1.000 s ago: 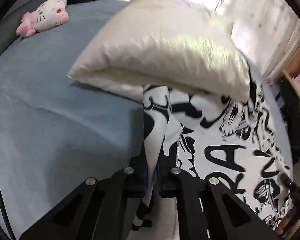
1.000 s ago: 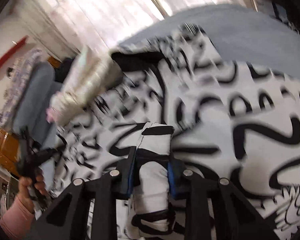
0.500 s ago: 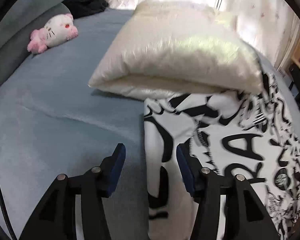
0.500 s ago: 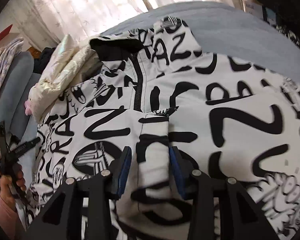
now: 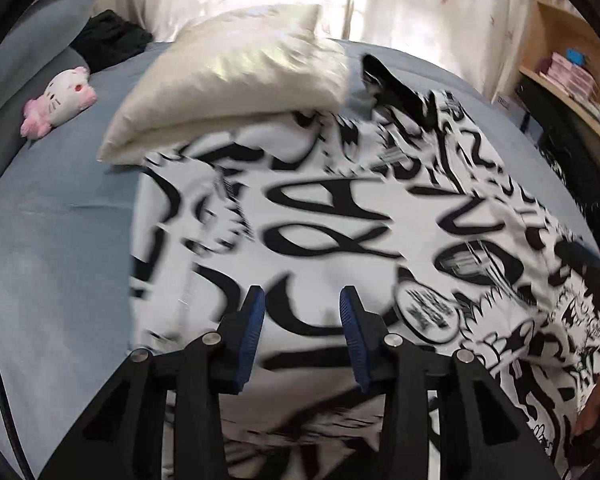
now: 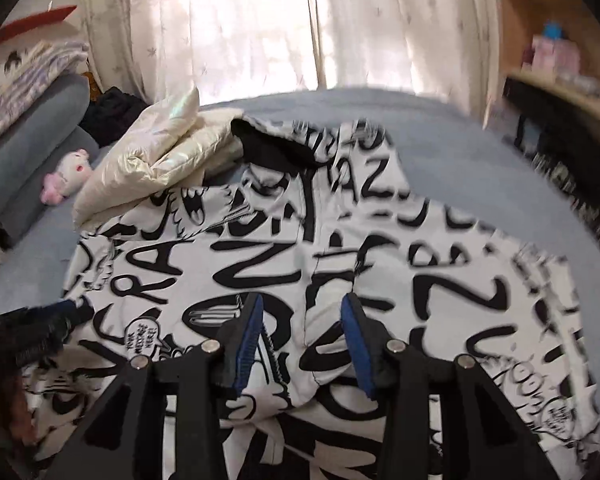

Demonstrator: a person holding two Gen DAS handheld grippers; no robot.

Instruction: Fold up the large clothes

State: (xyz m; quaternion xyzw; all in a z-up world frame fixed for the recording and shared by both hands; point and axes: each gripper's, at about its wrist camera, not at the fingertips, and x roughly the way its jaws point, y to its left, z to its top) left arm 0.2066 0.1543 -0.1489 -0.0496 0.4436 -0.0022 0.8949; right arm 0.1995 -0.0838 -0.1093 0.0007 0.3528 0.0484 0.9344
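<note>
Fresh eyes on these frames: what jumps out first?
The black-and-white graffiti-print jacket spread across the grey-blue bed, filling both views. A shiny cream puffer jacket lies folded at its far left corner, with a pink-and-white plush toy beyond by the headboard.

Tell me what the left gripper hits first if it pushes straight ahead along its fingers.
Most likely the black-and-white printed jacket spread on the bed: the left gripper points down at it, its jaws closing with nothing between them. The cream pillow lies farther on; depth is hard to judge.
</note>
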